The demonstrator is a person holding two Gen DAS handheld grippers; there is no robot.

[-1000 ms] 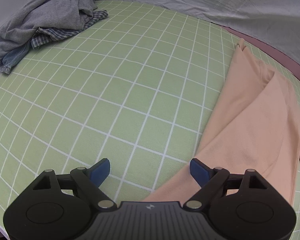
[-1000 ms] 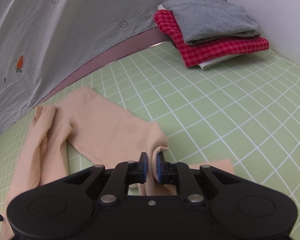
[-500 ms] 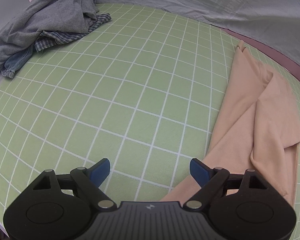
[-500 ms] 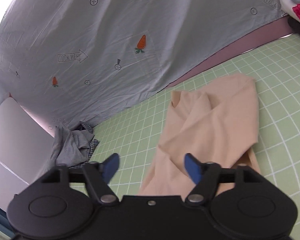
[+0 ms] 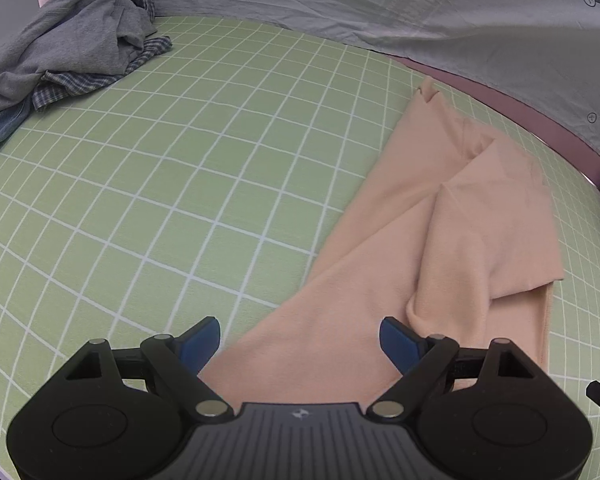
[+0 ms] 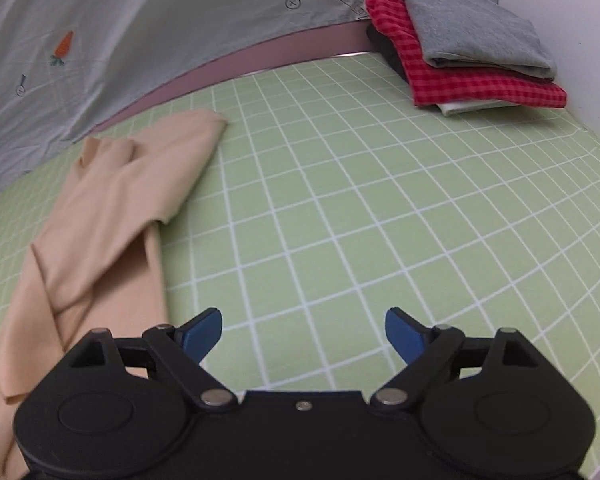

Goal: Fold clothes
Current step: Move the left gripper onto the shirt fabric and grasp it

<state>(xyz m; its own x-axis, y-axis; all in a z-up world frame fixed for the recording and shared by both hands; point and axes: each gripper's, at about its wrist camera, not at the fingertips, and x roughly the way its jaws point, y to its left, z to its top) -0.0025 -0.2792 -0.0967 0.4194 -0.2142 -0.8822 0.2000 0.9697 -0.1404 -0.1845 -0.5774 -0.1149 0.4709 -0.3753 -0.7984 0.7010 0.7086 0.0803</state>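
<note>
At far left, against the back edge, lies one loose heap point(image 5: 60, 52) of unfolded clothes: a grey top over a blue plaid piece, with a bit of denim showing at its near end. From there a wide stretch of bare green checked sheet point(image 5: 172, 184) runs toward the middle, open room with nothing lying on it.

The left gripper point(image 5: 300, 340) hangs with its jaws wide apart, nothing pinched; the near end of the peach garment point(image 5: 440, 240) lies under the gap between them. That garment is the one piece being worked on. It is long and narrow, its long axis running from the left gripper away to the back edge, its far end with a small notch pointing at the mauve strip point(image 6: 260, 56) under the hanging grey cloth point(image 6: 140, 20). A flap is folded over its far half, giving a diagonal crease.

To its right the sheet point(image 6: 360, 220) is bare again, all the way to the far right corner. The right gripper point(image 6: 303, 330) is over this bare patch, just beside the garment's right edge, its jaws opening, with only sheet between them.

In the far right corner, by the white wall, sits one neat stack point(image 6: 468, 48): grey on top, red check below, a white piece beneath, and something dark at its back.
</note>
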